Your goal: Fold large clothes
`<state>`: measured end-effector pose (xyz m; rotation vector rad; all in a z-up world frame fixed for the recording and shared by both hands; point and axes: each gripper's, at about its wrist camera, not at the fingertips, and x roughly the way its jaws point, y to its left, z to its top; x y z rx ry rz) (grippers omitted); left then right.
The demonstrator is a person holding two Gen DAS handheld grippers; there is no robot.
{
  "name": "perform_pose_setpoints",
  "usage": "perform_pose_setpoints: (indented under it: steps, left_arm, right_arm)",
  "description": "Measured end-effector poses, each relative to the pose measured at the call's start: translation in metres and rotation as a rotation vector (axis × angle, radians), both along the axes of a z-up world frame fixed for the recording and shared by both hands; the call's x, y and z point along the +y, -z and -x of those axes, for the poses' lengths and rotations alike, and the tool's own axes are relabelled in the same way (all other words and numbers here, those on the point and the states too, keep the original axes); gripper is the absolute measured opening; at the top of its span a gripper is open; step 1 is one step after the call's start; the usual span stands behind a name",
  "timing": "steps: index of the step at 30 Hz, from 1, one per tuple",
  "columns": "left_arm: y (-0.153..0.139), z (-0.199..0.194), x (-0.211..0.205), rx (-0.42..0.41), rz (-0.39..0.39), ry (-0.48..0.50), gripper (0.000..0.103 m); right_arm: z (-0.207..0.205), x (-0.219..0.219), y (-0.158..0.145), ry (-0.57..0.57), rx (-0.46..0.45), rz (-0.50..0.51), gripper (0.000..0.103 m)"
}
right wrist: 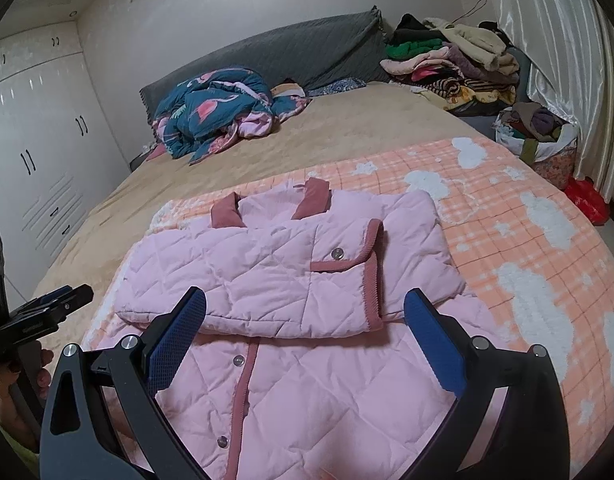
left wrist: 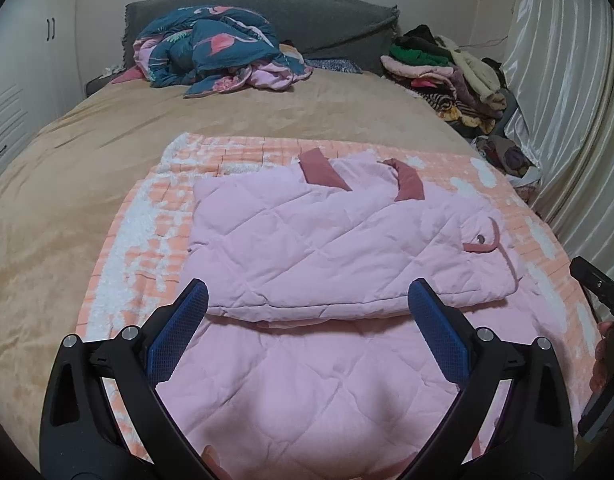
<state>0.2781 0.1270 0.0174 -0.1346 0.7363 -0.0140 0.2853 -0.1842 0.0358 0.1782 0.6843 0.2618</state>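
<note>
Left wrist view shows the pale pink quilted, dark-pink-trimmed padded jacket (left wrist: 327, 248) directly ahead of and below both tools on the peach checked blanket (left wrist: 155, 216), its folded-over top lying crosswise. Left tool (left wrist: 307, 304) and right tool (right wrist: 305, 306) gape empty, equally near the soft, puffy unfolded hem.
</note>
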Motion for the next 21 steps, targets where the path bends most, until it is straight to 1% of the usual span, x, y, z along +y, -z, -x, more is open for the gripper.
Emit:
perform_pose_setpoints:
  steps: [7, 13, 16, 21]
  left_arm:
    - [-0.012, 0.02, 0.005, -0.038, 0.0, -0.016, 0.094]
    - [-0.027, 0.044, 0.004, -0.101, 0.0, -0.012, 0.094]
    - [-0.031, 0.052, 0.004, -0.106, 0.011, -0.027, 0.094]
    - [-0.037, 0.068, 0.002, -0.117, 0.036, -0.023, 0.094]
  right_arm:
    - [0.013, 0.0, -0.009, 0.003, -0.019, -0.007, 0.099]
    - [0.026, -0.001, -0.021, -0.003, -0.044, -0.011, 0.099]
    - [0.032, -0.001, -0.027, -0.005, -0.054, -0.012, 0.099]
    - [0.044, -0.003, -0.037, -0.001, -0.077, -0.005, 0.099]
